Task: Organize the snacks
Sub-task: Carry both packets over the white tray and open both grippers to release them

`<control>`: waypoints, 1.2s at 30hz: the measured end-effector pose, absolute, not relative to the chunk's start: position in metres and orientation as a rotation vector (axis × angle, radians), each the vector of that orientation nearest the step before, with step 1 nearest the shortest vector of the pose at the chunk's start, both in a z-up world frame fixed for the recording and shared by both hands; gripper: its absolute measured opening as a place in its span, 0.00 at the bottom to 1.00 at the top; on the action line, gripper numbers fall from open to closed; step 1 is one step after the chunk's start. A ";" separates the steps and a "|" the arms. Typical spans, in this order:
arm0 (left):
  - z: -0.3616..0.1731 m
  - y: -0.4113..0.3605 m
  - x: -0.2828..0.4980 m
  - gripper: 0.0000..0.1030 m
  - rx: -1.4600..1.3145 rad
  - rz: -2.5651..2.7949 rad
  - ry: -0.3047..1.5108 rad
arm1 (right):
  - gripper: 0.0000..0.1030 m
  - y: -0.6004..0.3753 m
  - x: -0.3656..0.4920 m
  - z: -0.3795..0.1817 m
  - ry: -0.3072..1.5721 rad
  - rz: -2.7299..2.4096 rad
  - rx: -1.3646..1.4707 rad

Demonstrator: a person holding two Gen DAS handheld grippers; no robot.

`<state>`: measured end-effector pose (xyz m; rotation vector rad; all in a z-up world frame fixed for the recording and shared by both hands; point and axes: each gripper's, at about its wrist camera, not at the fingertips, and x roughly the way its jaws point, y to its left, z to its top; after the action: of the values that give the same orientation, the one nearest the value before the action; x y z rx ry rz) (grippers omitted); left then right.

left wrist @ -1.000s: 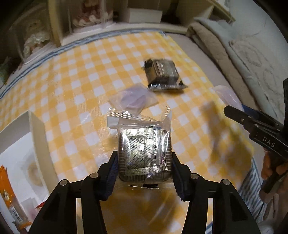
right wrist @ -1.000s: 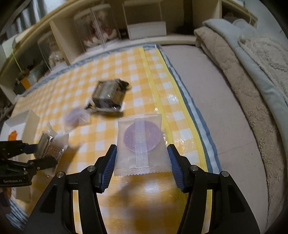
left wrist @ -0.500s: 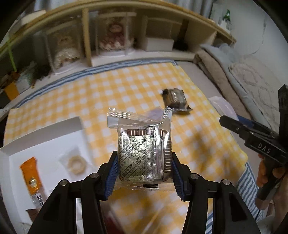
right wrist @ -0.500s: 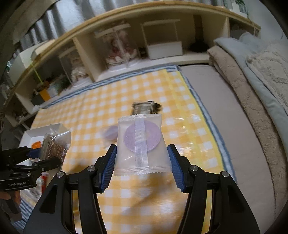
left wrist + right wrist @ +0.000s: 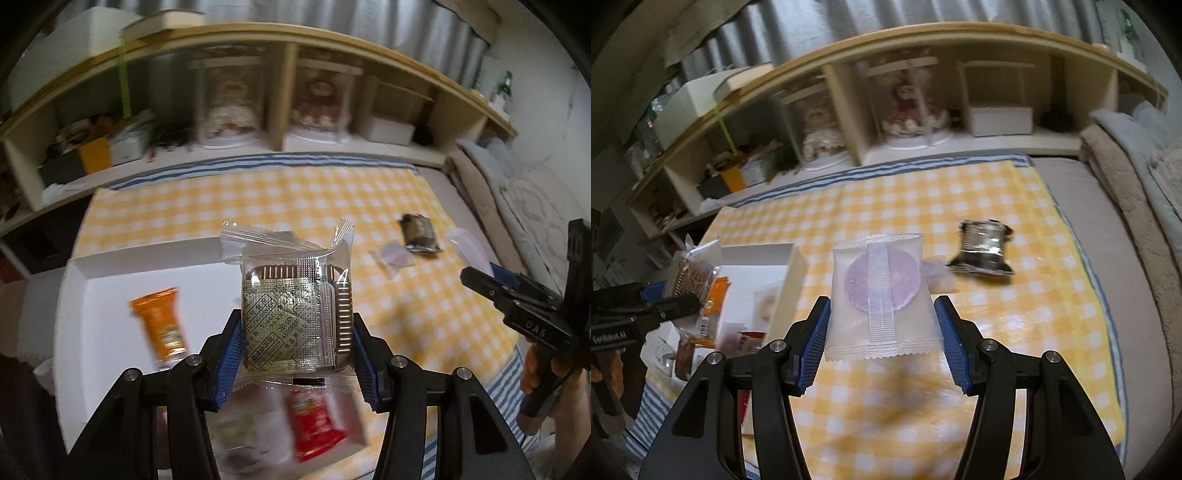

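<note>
We see yellow checked cloth (image 5: 1015, 317) over bed. On it: white box (image 5: 110, 273) at left; dark foil snack pack (image 5: 982, 251) and pale clear packet (image 5: 393, 255) far right.

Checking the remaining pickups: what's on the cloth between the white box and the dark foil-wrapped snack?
In the right wrist view, a small clear packet with a pale purple disc lies between the white box and dark foil-wrapped snack.
</note>
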<state>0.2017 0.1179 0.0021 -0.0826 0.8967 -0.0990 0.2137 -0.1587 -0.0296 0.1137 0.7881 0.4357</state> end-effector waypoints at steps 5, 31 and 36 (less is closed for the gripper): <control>0.003 0.163 0.173 0.51 -0.129 -0.034 0.891 | 0.56 -0.129 0.213 -0.028 0.787 0.474 0.097; -0.091 0.280 0.202 0.51 -0.136 0.176 1.102 | 0.56 0.069 0.253 -0.080 1.006 0.632 0.172; -0.100 0.271 0.215 0.51 -0.068 0.170 1.108 | 0.57 0.081 0.266 -0.093 1.055 0.620 0.220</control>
<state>0.2149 0.2708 -0.1000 -0.0676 1.1084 0.1700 0.2661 0.0813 -0.0930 0.2203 1.0547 0.6197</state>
